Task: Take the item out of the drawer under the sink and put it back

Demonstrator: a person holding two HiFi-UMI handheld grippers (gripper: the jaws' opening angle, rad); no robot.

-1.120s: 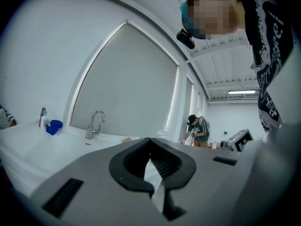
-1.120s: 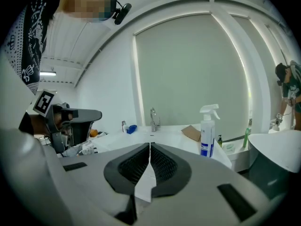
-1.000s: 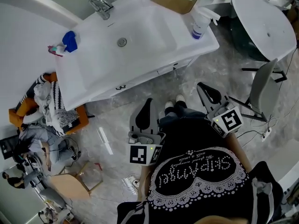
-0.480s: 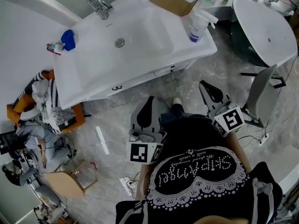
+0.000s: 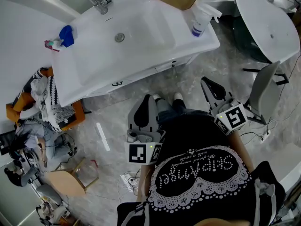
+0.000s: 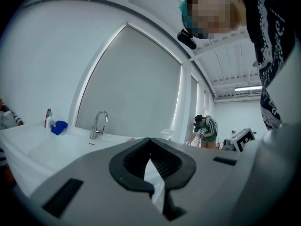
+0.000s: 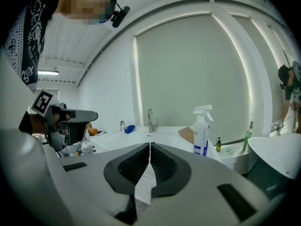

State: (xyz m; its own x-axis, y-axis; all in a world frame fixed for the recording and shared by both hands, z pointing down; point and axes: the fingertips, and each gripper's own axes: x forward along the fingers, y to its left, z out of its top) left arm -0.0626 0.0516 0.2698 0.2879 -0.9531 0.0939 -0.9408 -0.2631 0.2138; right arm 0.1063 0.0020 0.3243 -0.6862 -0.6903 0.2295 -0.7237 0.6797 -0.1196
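The drawer (image 5: 141, 77) under the sink (image 5: 141, 36) is shut, so the item inside is hidden; the basin shows only its drain, and a spray bottle (image 5: 199, 21) stands at the counter's front right corner. Open floor (image 5: 123, 108) lies between the drawer front and the left gripper (image 5: 148, 100) and right gripper (image 5: 205, 84), each with its jaws together on nothing. A chair (image 5: 263, 91) stands near on the right.

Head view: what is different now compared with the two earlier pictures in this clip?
Only the framing drifted: the sink sits slightly higher in the picture. Nothing was taken hold of or let go. The left gripper and right gripper stay shut and empty in front of the person, the drawer under the sink still looks closed, and the spray bottle stands where it was.
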